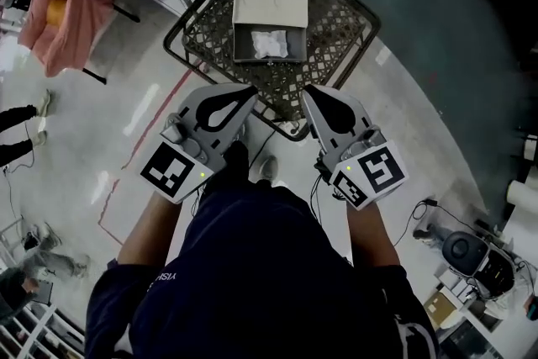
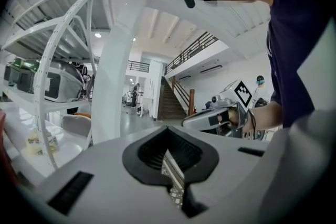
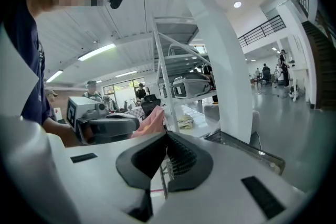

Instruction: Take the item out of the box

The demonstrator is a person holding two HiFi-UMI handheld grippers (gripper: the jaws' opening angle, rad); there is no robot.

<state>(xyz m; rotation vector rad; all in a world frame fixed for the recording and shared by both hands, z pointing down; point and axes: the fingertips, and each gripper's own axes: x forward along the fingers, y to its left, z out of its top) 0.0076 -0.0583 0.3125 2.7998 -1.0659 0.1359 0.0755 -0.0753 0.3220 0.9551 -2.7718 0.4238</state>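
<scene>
Left tool: the left tool has its jaws together and nothing between them; it is over the near edge of the bench.
Right tool: the right tool is also closed and empty, level with the left one and well apart from it.
Box: the box sits open on the mesh bench beyond both tools, with its lid folded back on the far side.
Item: the item, white and crumpled-looking, lies inside the box and is untouched.
Risk, closed jaws: if a tool goes in shut, it will probably push the item down or shove the box instead of gripping.
Risk, box shifts: the box looks light and nothing holds it, so pulling with one tool could lift or drag it along with the item.
Risk, soft item: it looks like a loose bag, so a shallow pinch may catch only a fold, and the item could slip back.
Risk, mesh: jaw tips that come in low could snag the bench's wire or its rim.
</scene>
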